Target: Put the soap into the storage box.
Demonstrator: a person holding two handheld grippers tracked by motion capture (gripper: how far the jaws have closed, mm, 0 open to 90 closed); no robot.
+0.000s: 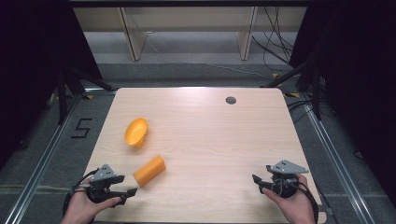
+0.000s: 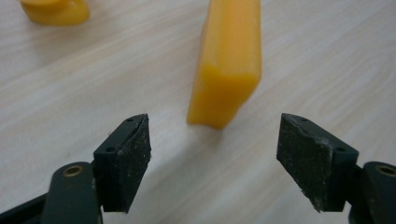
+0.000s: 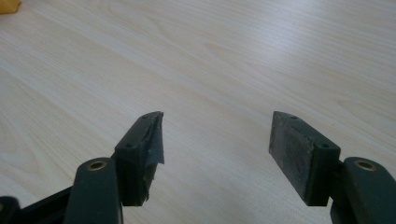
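An orange block [image 1: 149, 171] lies on its side on the wooden table [image 1: 210, 135], left of centre near the front. Behind it an orange bowl [image 1: 136, 132] rests tipped on its side. My left gripper [image 1: 128, 189] is open at the front left, its jaws pointing at the block a short way off. In the left gripper view the block [image 2: 229, 65] stands just beyond the open jaws and the bowl [image 2: 56, 11] shows at the top left. My right gripper [image 1: 257, 181] is open at the front right over bare wood, nothing between its pads [image 3: 299, 149].
A small dark round grommet [image 1: 230, 100] is set in the table near the far edge. Black cables trail on the floor at the back right. Metal rails run along both sides of the table.
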